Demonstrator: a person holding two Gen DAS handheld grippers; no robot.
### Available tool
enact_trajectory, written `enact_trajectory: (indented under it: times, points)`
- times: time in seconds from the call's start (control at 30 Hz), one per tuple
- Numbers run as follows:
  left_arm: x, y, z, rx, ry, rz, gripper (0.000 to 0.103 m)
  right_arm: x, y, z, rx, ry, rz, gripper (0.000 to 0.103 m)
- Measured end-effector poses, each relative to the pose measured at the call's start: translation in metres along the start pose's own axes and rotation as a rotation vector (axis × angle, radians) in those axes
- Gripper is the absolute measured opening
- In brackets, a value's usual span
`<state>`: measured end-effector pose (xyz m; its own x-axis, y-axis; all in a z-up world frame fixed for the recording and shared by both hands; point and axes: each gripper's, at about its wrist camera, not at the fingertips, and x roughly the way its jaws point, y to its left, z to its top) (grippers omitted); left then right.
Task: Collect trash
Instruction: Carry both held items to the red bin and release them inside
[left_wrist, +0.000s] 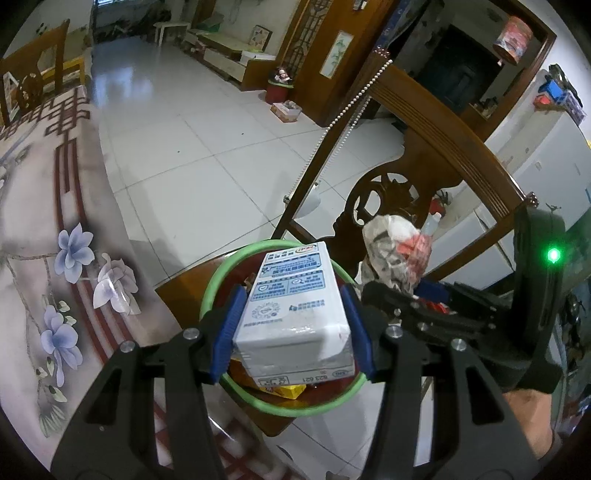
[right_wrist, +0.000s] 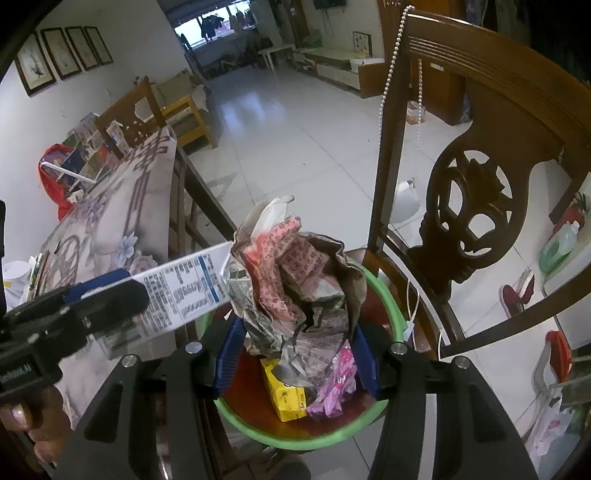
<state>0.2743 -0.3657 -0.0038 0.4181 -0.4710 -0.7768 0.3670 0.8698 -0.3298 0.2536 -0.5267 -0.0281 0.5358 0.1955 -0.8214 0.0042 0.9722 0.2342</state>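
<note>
My left gripper (left_wrist: 293, 328) is shut on a white and blue milk carton (left_wrist: 295, 314), held over the green-rimmed red trash bin (left_wrist: 212, 291) on a chair seat. The carton also shows in the right wrist view (right_wrist: 181, 290). My right gripper (right_wrist: 295, 354) is shut on a crumpled wad of newspaper (right_wrist: 295, 280), held above the same bin (right_wrist: 391, 306). The wad shows in the left wrist view (left_wrist: 397, 251) just right of the carton. Inside the bin lie a yellow box (right_wrist: 286, 397) and a pink wrapper (right_wrist: 336, 384).
The bin sits on a dark wooden chair (right_wrist: 476, 192) with a carved back; a bead string (right_wrist: 391, 62) hangs on it. A table with a floral cloth (left_wrist: 44, 221) lies to the left. White tiled floor (left_wrist: 207, 140) stretches beyond.
</note>
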Motion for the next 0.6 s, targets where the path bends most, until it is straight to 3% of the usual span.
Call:
enact_trajectory:
  times: [0.17,0.3,0.47,0.6]
  points:
    - [0.006,0.003,0.004,-0.021,0.019,0.002,0.053,0.002,0.0,-0.001,-0.005,0.02,-0.023,0.062]
    - [0.007,0.004,0.003,-0.037,0.02,0.002,0.081,0.002,0.002,-0.003,-0.018,0.021,-0.05,0.078]
    - [0.001,0.012,-0.001,-0.075,0.002,0.01,0.095,0.003,0.002,-0.005,-0.021,0.029,-0.068,0.09]
    - [-0.008,0.022,-0.004,-0.098,-0.016,0.027,0.097,-0.001,0.001,-0.002,-0.015,0.012,-0.078,0.095]
